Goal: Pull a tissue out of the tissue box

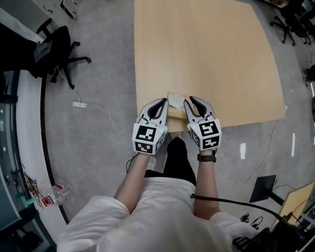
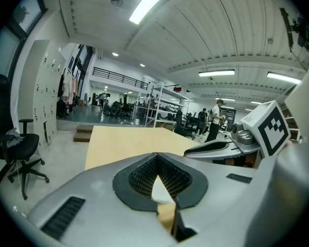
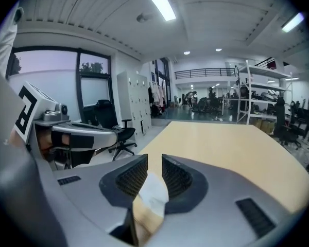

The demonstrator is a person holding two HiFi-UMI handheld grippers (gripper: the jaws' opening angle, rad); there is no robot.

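A tan tissue box [image 1: 175, 115] with white tissue [image 3: 154, 192] on top sits at the near edge of the wooden table [image 1: 210, 51], flanked by my two grippers. The left gripper [image 1: 163, 103] is at the box's left side; in its own view its jaws [image 2: 155, 156] meet at the tips, empty, with the tissue [image 2: 160, 189] and box [image 2: 167, 215] showing below them. My right gripper [image 1: 191, 101] is at the box's right side. Its jaws [image 3: 154, 161] stand a little apart, the tissue showing in the gap, and no pad visibly presses on it.
The person stands at the table's near edge, with bare tabletop stretching beyond the box. A black office chair [image 1: 55, 51] and a white power strip [image 1: 79, 104] are on the floor to the left. A plastic bottle [image 1: 60, 192] lies lower left.
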